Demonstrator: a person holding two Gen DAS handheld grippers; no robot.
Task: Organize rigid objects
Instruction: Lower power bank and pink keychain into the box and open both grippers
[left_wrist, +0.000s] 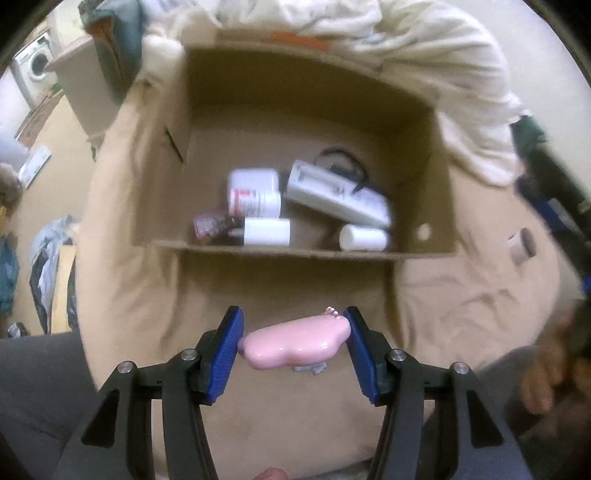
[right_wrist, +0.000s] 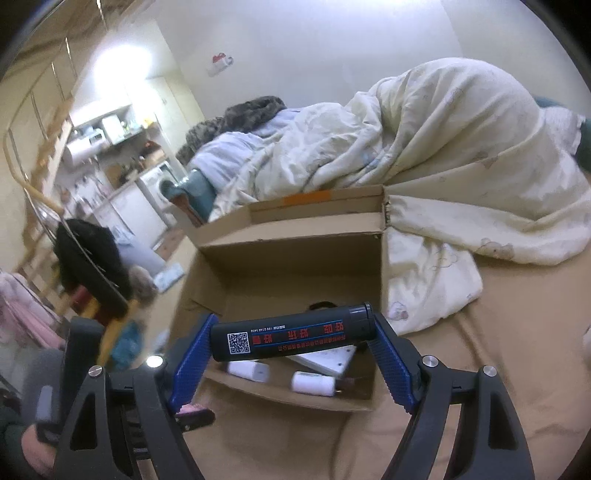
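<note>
An open cardboard box (left_wrist: 295, 254) sits on a tan bed sheet and holds several white bottles (left_wrist: 266, 231), a white flat device (left_wrist: 338, 194) and a small dark bottle. My left gripper (left_wrist: 293, 341) is shut on a pink foot-shaped object (left_wrist: 295, 345), just in front of the box's near wall. My right gripper (right_wrist: 291, 341) is shut on a black cylinder (right_wrist: 291, 338) with a QR label, held crosswise above the box (right_wrist: 280, 397). White bottles (right_wrist: 314, 384) show inside the box below it.
A rumpled white duvet (right_wrist: 424, 155) lies behind and to the right of the box. A small grey-white cap (left_wrist: 521, 245) lies on the sheet to the right. The bed's left edge drops to a cluttered floor (left_wrist: 44, 229).
</note>
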